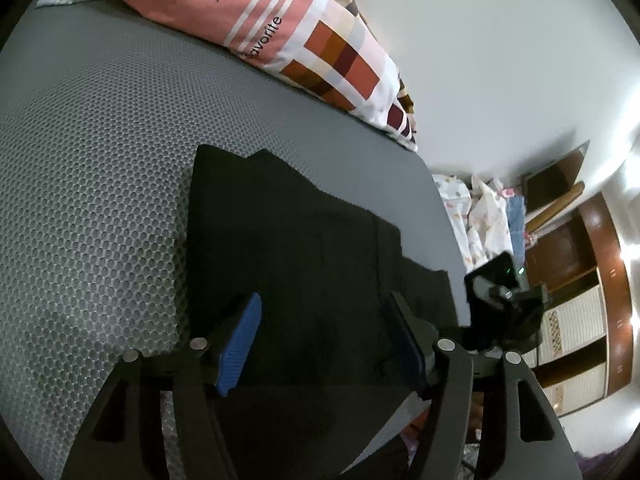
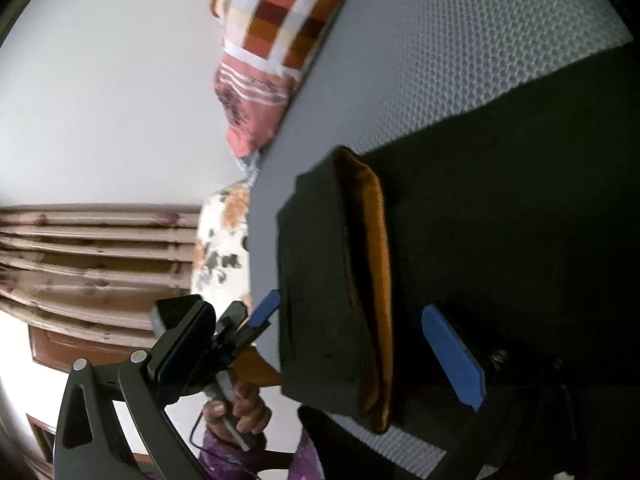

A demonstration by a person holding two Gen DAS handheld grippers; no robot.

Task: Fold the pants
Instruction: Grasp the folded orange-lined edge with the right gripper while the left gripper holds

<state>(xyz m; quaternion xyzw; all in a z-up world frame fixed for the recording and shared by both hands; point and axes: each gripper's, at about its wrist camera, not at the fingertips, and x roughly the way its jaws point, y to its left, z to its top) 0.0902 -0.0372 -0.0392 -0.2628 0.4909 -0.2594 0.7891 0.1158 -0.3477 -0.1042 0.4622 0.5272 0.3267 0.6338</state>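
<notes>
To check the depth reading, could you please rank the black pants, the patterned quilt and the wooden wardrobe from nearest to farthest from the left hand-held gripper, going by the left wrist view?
1. Black pants: right under the left hand-held gripper.
2. Patterned quilt: bed's far edge.
3. Wooden wardrobe: off the bed, far right.

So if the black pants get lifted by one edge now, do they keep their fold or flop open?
Probably flop: the pants lie in soft stacked layers, and in the right wrist view a raised edge already curls over, showing its orange lining. They look light. The textured mattress may grip them when pushed.
</notes>
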